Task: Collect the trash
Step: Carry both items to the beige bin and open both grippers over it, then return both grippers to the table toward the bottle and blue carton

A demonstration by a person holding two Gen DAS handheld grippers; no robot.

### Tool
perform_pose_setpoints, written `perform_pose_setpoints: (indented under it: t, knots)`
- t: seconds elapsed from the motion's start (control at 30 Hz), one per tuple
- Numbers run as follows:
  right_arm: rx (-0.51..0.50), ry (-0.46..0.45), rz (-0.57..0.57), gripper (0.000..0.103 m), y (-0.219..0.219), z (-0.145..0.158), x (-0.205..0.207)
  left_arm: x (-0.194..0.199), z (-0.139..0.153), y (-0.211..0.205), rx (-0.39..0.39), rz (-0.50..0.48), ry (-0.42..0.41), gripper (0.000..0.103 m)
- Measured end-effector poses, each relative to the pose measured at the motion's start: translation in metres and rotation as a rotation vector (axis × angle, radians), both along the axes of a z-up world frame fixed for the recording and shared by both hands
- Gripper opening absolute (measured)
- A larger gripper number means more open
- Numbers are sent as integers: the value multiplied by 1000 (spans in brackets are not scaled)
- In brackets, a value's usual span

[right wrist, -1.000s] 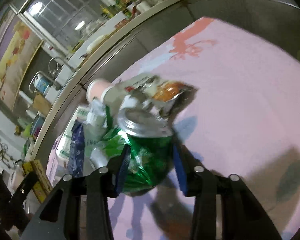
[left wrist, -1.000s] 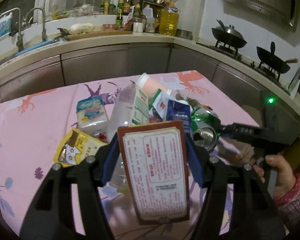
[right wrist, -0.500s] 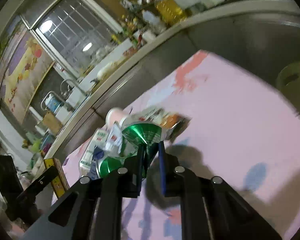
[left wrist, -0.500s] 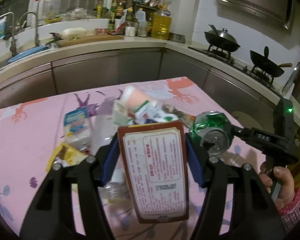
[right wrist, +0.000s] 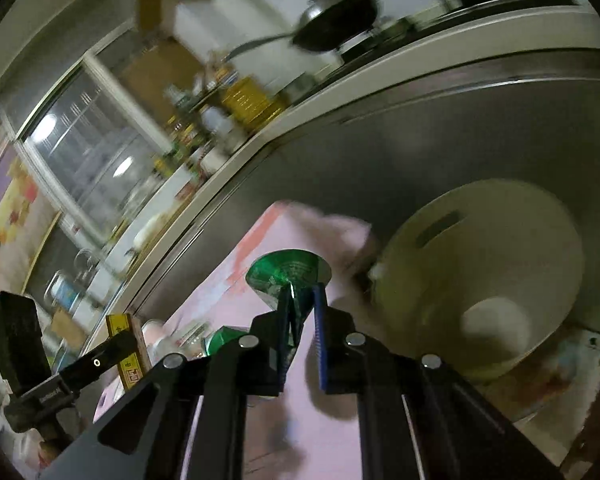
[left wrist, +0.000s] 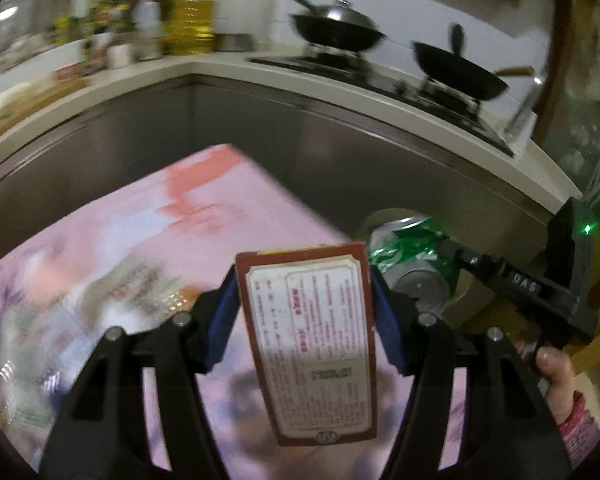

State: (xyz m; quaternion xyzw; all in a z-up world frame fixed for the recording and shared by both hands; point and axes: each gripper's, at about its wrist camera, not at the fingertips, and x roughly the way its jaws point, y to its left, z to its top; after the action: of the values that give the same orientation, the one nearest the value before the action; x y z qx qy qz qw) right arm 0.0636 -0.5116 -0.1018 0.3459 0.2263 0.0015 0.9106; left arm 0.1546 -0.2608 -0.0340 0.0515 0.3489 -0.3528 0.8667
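Note:
My left gripper is shut on a red-brown carton with a white label, held upright over the pink tablecloth. A crushed green can is pinched between the blue pads of my right gripper, whose jaws are still closing on it. In the left wrist view the can hangs past the table's right edge. A cream waste bin stands open just right of and below the can. The left gripper and its carton show at the right wrist view's left edge.
A blurred pile of wrappers and bottles lies on the table's left side. Steel cabinet fronts curve behind the table. Two black woks sit on the stove above. A hand grips the right gripper's handle.
Both grippers swung right, away from the trash pile, to the table's right edge. The right gripper squeezed the green can flat and lifted it toward the bin. The carton stayed in the left gripper.

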Motion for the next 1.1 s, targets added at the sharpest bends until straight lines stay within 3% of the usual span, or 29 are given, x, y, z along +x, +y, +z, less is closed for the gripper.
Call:
perform_pose_setpoints:
  t: [0.23,0.43,0.5,0.57,0.63,0.67,0.87,1.1]
  knots:
    - [-15,49,-161,9,-80,-26,-2,29,-6,-132,-24,-137,7,60]
    - [-27,128,-168,9,-101,-61,8,46,-32,-192,-22,-171,48,60]
    - [-14,138,-158,12,-100,-70,12,50,-45,-206,1,-168,72,72]
    - [1,130,-149,18,-99,-74,12,51,-53,-205,11,-156,90,81]
    - [26,108,-153,44,-99,-74,9,51,-56,-203,14,-143,93,81]
    - [37,94,-166,47,-99,-73,5,50,-55,-201,15,-142,94,81]
    - [82,9,-165,49,-90,-41,-11,24,-19,-155,-44,-113,42,81]
    - [82,-62,-18,49,-31,-5,-14,-36,6,-64,-63,-63,-13,81]
